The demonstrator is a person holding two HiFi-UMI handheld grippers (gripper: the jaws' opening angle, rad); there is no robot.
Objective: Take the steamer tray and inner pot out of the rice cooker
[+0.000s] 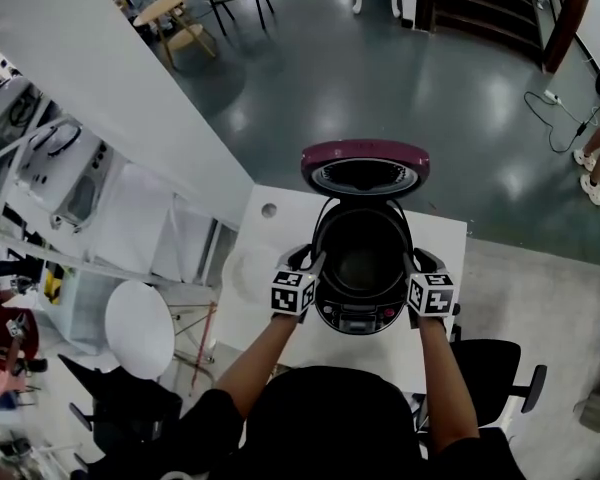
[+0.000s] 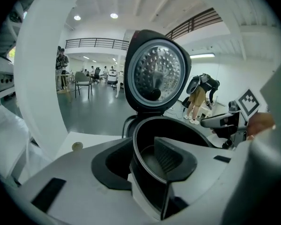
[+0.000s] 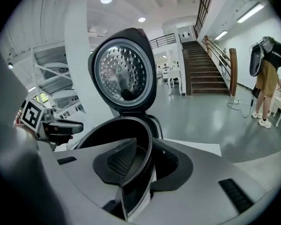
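Presumably stiff, thin-walled and fairly light, the inner pot (image 1: 363, 258) sits seated in the rice cooker (image 1: 365, 318), lid (image 1: 365, 168) standing open. Cooker is toward the table's (image 1: 255, 258) far edge. Dark coating looks slick, so the rim is the hold: opposite sides, lifted level. Left gripper (image 2: 141, 156) and right gripper (image 3: 147, 153) are both released, jaws apart astride the rim, one pad inside, one outside, not pinching. Steamer tray not made out inside.

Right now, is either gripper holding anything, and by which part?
Nothing is held yet. The left gripper and right gripper each straddle the inner pot at its rim, on opposite sides, jaws apart and not pressing.
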